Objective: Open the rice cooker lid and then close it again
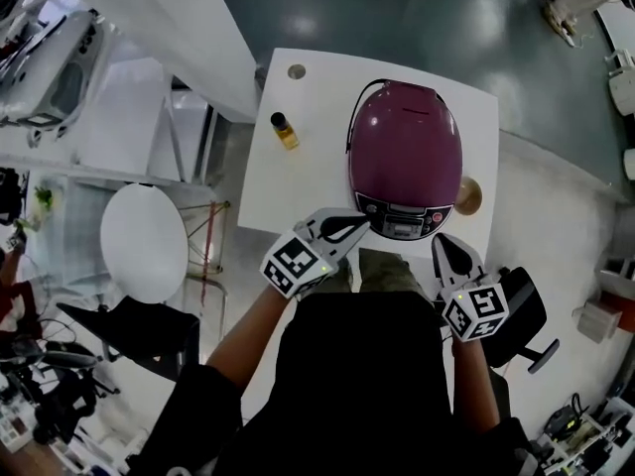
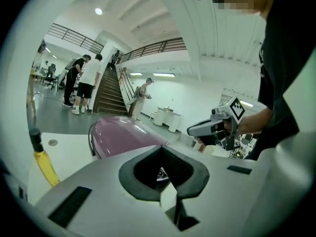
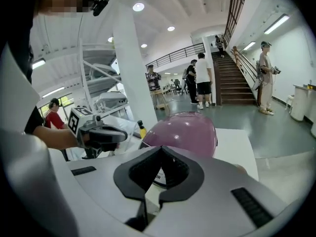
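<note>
Left: small clear bottle of yellow liquid with a dark cap (image 1: 285,130), upright on the white square table (image 1: 298,191). Centre-left: left grey two-jaw gripper (image 1: 355,226), its 2 jaws pressed together on nothing, tips just beside the cooker's front control panel (image 1: 402,224). Centre: glossy purple domed rice cooker (image 1: 405,162), lid (image 1: 402,117) down, on the table's right half, well apart from the bottle. Right: right grey two-jaw gripper (image 1: 446,249), jaws likewise closed and empty, at the table's front edge, near the cooker's front right.
</note>
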Action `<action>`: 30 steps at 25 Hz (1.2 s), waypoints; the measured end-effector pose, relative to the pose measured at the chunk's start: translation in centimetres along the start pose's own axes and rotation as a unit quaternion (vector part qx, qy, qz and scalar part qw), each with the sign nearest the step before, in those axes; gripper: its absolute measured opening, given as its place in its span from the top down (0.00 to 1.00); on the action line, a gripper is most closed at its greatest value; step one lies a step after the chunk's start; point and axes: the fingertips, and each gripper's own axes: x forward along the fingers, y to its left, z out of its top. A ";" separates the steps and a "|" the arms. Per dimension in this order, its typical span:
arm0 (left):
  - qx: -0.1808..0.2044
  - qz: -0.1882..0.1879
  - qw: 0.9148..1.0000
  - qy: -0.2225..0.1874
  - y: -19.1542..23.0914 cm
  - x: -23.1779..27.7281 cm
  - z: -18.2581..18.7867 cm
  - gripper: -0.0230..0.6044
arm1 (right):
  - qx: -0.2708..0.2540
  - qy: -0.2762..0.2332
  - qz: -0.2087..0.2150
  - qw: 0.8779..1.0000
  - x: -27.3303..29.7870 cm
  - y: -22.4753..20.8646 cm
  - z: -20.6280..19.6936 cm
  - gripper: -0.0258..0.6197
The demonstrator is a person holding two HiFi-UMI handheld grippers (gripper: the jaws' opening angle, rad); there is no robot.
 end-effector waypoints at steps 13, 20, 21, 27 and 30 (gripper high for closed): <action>-0.012 0.115 0.991 -0.073 -6.2 -7.2 -0.9 0.96 | -0.053 -0.094 0.030 0.994 -4.1 4.5 2.2 0.96; 0.003 0.123 0.990 -0.075 -14.3 -7.7 -2.7 0.96 | -0.052 -0.115 0.023 0.992 -11.5 5.3 -1.2 0.96; 0.010 0.126 0.989 -0.074 -15.4 -7.7 -3.2 0.96 | -0.050 -0.121 0.018 0.991 -12.8 5.4 -1.8 0.96; 0.032 0.138 0.987 -0.069 -22.7 -7.7 -6.2 0.96 | -0.038 -0.143 -0.017 0.989 -20.7 4.5 -7.6 0.96; 0.025 0.150 0.986 -0.073 -26.8 -9.2 -7.1 0.96 | -0.005 -0.142 -0.015 0.990 -23.9 5.0 -10.9 0.96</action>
